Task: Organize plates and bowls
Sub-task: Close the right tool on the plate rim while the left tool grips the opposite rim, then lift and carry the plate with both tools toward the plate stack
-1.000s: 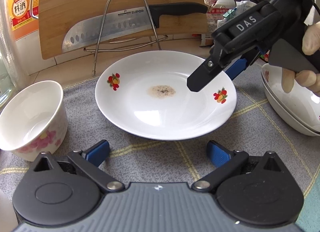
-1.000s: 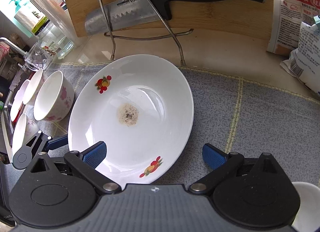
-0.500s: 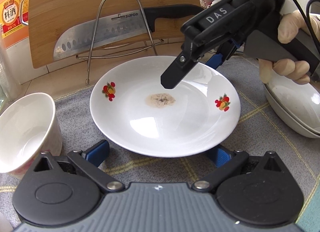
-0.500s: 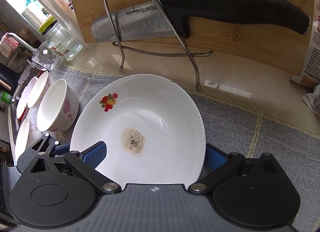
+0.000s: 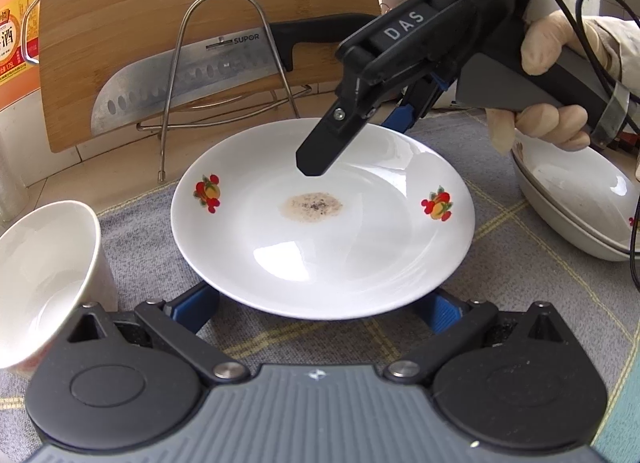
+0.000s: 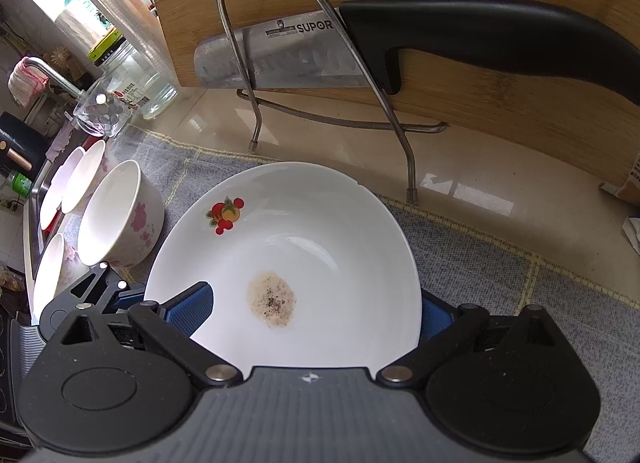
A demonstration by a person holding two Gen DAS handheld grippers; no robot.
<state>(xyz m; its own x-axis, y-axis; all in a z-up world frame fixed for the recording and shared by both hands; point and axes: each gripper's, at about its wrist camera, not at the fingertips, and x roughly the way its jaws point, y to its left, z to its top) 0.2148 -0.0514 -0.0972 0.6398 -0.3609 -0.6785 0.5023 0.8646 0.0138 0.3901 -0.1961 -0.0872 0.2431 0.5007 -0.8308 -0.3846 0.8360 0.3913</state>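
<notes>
Your tongs are straddling the plate [image 5: 320, 247]

You are holding the left tongs [image 5: 320, 305] apart around its near rim, and the right tongs [image 6: 316, 309] apart, one finger over it, one under.

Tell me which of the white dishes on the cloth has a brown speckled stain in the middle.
The wide fruit-patterned plate between both grippers; the pink-flowered bowl beside it looks clean inside.

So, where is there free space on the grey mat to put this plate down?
Bare grey mat lies right of the plate, below the counter strip by the knife stand. A smaller patch lies before the left claw. Crowded: pink-flowered bowls on the left, stacked dishes on the far right.
</notes>
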